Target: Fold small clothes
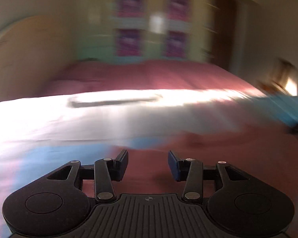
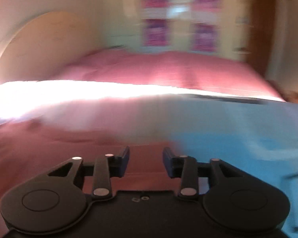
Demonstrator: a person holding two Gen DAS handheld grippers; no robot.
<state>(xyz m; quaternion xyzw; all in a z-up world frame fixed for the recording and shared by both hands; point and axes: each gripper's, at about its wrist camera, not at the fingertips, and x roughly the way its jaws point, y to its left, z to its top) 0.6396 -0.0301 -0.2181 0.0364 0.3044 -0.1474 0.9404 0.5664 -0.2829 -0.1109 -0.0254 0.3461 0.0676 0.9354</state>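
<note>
My left gripper and right gripper are matt black plastic with shiny metal pins. The blue garment and red bedspread look like soft matt cloth.

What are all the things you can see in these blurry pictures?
garment: one, light blue, lying on the bed, partly washed out by sunlight.
bed cover: one, reddish pink, spread over the bed.
dark strip: one, dark grey, on the sunlit part of the cloth; too blurred to tell what it is.
headboard: one, light wood, rounded, at the left.
window panes: four, purplish, on the far wall.
door: one, brown, at the right.
left gripper: one, black, open, nothing between its jaws.
right gripper: one, black, open, nothing between its jaws.
</note>
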